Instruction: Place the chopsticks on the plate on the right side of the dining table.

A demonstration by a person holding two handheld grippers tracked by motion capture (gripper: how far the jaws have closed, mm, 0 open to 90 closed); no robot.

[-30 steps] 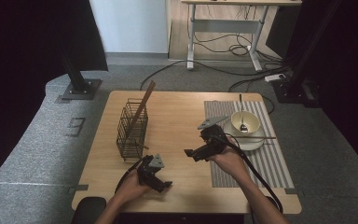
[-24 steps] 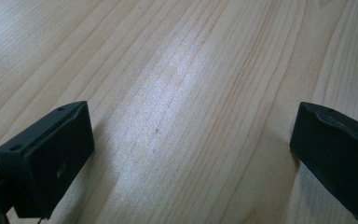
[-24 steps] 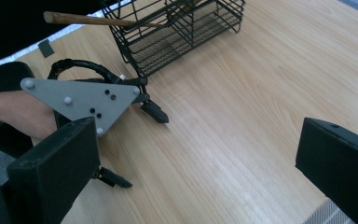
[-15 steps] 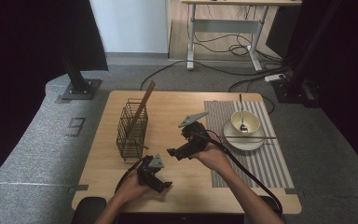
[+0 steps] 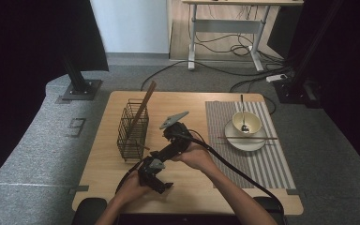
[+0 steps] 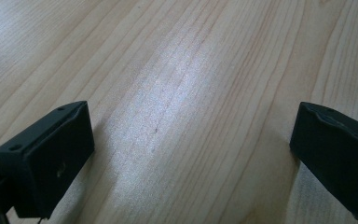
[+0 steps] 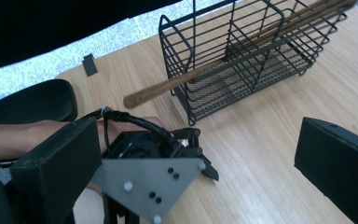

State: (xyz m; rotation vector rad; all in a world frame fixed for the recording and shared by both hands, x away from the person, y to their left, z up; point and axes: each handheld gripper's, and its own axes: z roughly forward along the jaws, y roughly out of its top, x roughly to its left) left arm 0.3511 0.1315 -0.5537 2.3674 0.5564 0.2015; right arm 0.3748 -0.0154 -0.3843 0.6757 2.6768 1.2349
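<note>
A black wire basket stands on the left half of the wooden table, with brown chopsticks leaning out of its top. In the right gripper view, the basket lies ahead and the chopsticks poke out through its near side. My right gripper is open beside the basket, its jaws wide apart and empty. It points at my left gripper. My left gripper rests low near the front edge. Its jaws stand open over bare wood.
A striped placemat covers the right side of the table. On it sits a white plate holding a bowl with a spoon, and a pair of chopsticks lies across the plate. Cables trail from both grippers.
My right gripper has swung left from beside the bowl to the table's middle, next to the basket and above the left gripper. The left gripper has barely moved.
</note>
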